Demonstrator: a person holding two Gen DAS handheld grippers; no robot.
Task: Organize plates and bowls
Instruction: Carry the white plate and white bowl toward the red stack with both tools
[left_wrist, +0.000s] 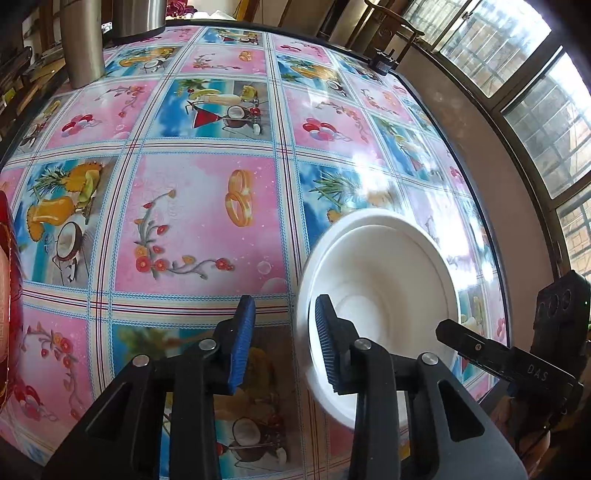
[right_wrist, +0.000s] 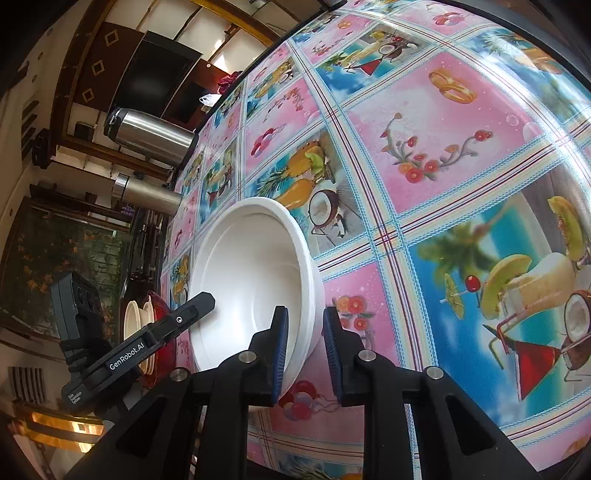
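Note:
A white bowl (left_wrist: 384, 273) with a doubled rim, possibly two nested, sits on the patterned table (left_wrist: 199, 221). My left gripper (left_wrist: 284, 301) straddles its left rim. One blue pad is inside the bowl and the other is outside, with tablecloth showing in the gap, so it is open. In the right wrist view my right gripper (right_wrist: 306, 312) straddles the opposite rim of the same bowl (right_wrist: 251, 280). Its left pad is inside and its right pad stands just clear of the wall, so it is open too. Each view shows the other gripper's black finger (left_wrist: 465, 341) (right_wrist: 184, 317) over the bowl.
A red dish (right_wrist: 162, 317) holding cream plates (right_wrist: 131, 321) sits at the table's near side beyond the bowl, and shows as a red edge (left_wrist: 9, 295) in the left view. Two steel flasks (left_wrist: 83, 44) (left_wrist: 138, 16) stand at the far end. The table edge (left_wrist: 491, 236) runs along a window wall.

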